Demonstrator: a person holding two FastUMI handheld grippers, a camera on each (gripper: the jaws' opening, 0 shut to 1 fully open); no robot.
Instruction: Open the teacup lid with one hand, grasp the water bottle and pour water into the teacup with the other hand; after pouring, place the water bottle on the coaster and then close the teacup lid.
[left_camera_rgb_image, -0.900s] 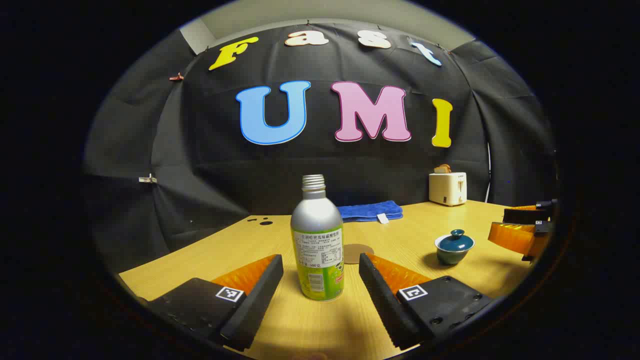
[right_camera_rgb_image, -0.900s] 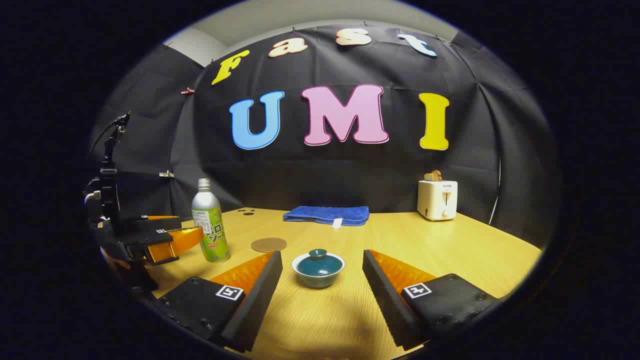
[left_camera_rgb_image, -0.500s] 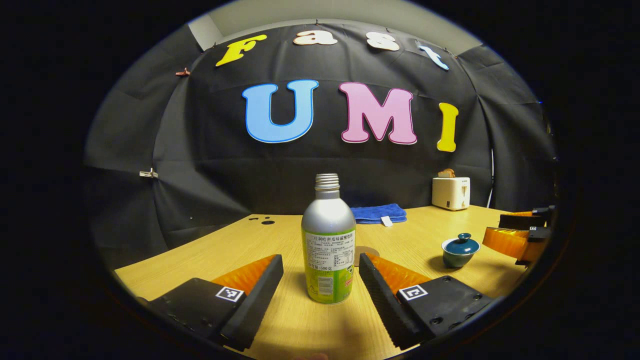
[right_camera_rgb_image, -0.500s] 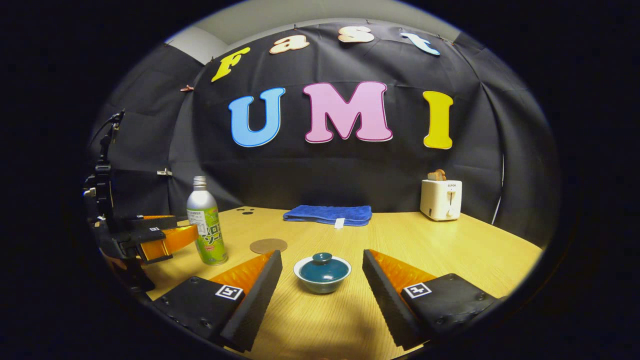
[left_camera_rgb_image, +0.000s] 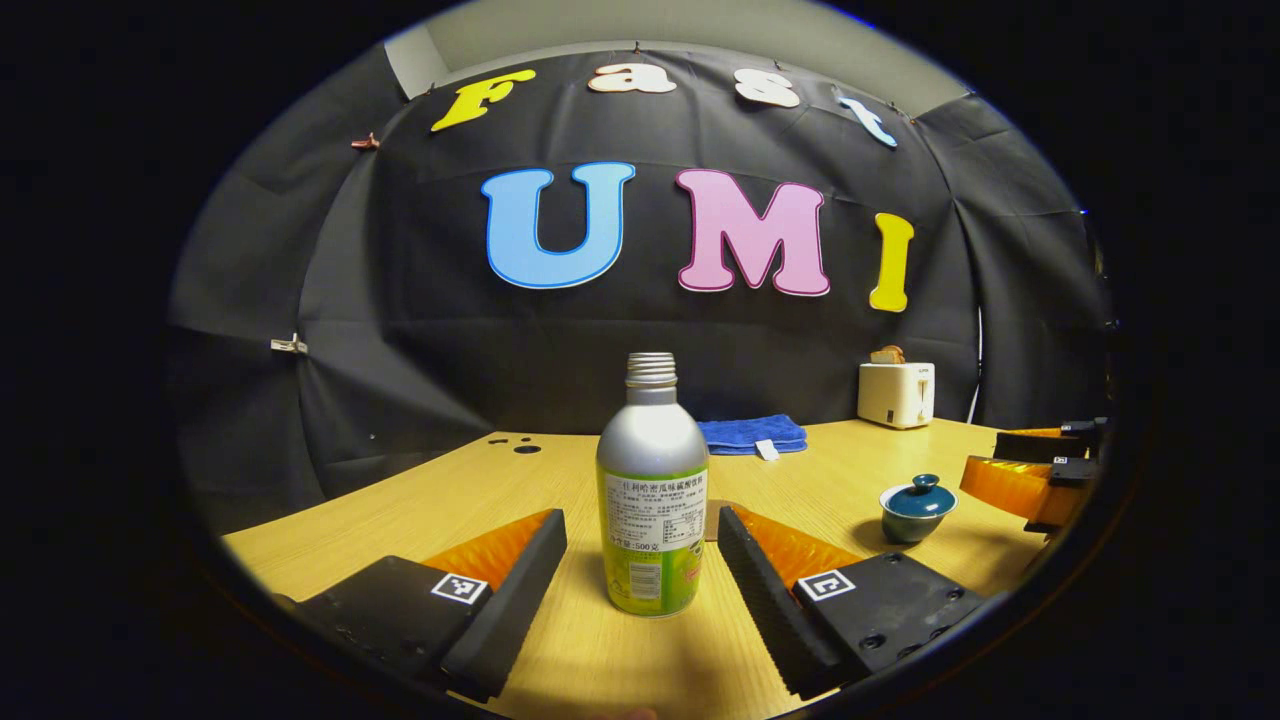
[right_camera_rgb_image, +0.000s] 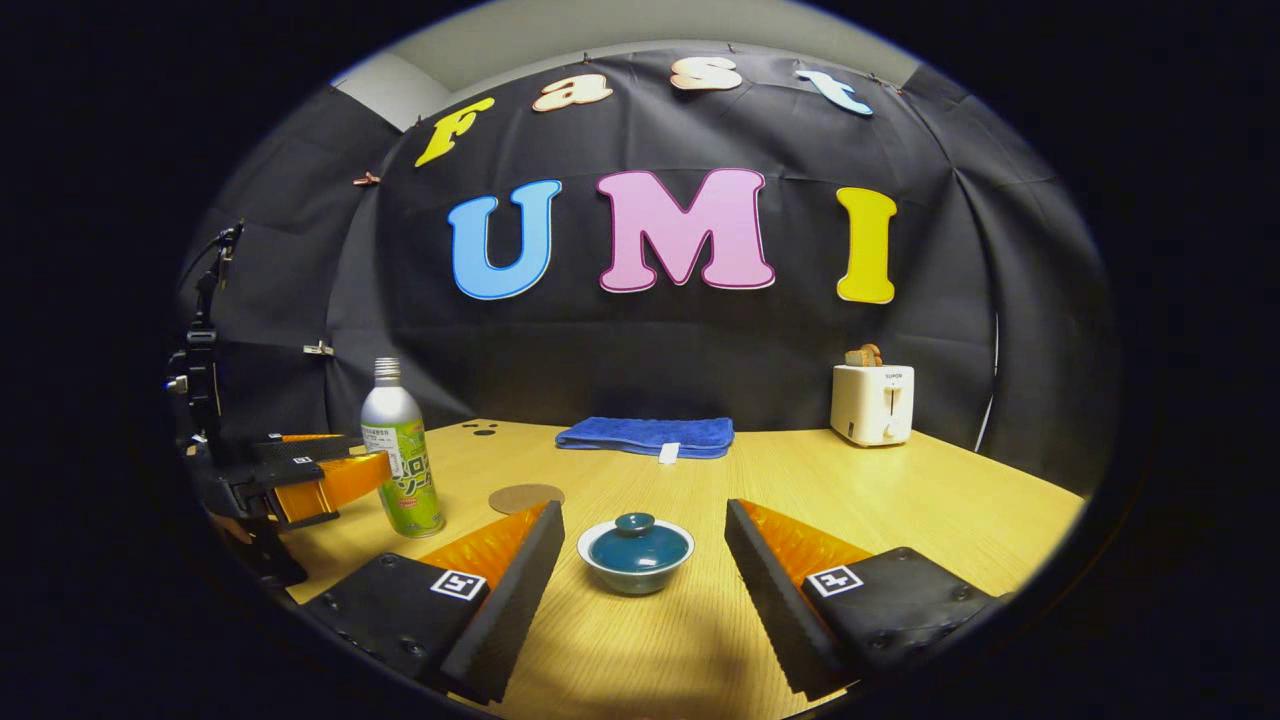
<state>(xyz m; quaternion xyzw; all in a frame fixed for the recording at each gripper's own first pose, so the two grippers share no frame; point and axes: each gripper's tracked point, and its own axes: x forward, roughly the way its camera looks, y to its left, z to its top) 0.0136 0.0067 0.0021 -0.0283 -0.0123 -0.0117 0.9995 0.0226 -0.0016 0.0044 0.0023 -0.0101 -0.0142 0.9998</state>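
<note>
A silver bottle with a green label (left_camera_rgb_image: 652, 500) stands uncapped on the wooden table, between the spread fingers of my open left gripper (left_camera_rgb_image: 642, 530), touching neither. The same bottle (right_camera_rgb_image: 400, 455) appears at the left of the right gripper view, with the left gripper (right_camera_rgb_image: 330, 470) reaching beside it. A teal teacup with its lid on (right_camera_rgb_image: 637, 552) sits between the fingers of my open right gripper (right_camera_rgb_image: 640, 525), apart from both. That teacup (left_camera_rgb_image: 916, 505) also shows to the right in the left gripper view, near the right gripper (left_camera_rgb_image: 1030, 470). A round brown coaster (right_camera_rgb_image: 526, 496) lies behind and between bottle and cup.
A folded blue towel (right_camera_rgb_image: 646, 436) lies at the table's far edge under the black cloth. A white toaster with bread (right_camera_rgb_image: 872, 402) stands at the back right. Small dark holes (right_camera_rgb_image: 484, 428) mark the tabletop at the back left.
Both grippers have edged forward: the bottle now sits deeper between the left fingers, and the teacup sits lower and closer between the right fingers. Both stay open.
</note>
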